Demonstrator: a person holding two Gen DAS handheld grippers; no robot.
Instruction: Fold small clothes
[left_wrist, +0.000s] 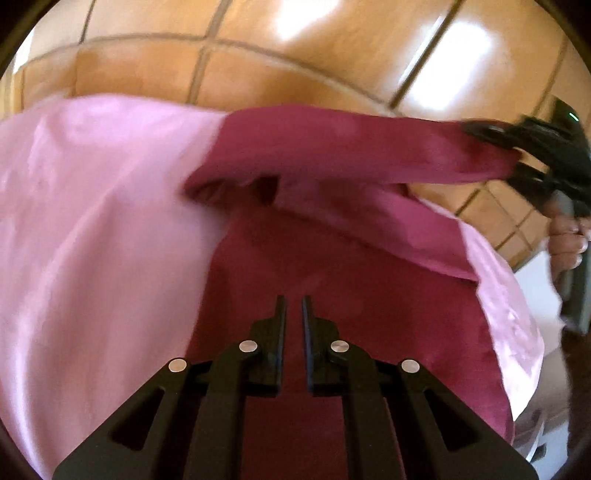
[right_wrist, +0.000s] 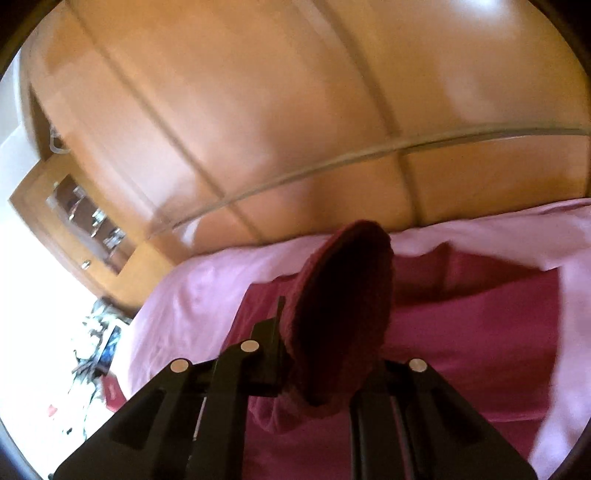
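Observation:
A dark red garment (left_wrist: 332, 288) lies spread on a pink sheet (left_wrist: 92, 240). My left gripper (left_wrist: 294, 314) hovers low over the garment's body, its fingers nearly together with nothing between them. One long sleeve (left_wrist: 351, 147) is lifted and stretched to the right, where my right gripper (left_wrist: 487, 147) is shut on its end. In the right wrist view the sleeve's cuff (right_wrist: 343, 295) stands up out of my right gripper (right_wrist: 303, 317) and hides the right finger. The garment's body (right_wrist: 461, 332) lies beyond on the pink sheet (right_wrist: 192, 295).
Orange floor tiles (left_wrist: 258, 74) lie beyond the sheet's far edge. A person's hand (left_wrist: 565, 240) grips the right tool's handle. A wooden cabinet with glass doors (right_wrist: 85, 221) and floor clutter (right_wrist: 92, 350) are at the left. A curved glass edge (right_wrist: 332, 166) crosses the view.

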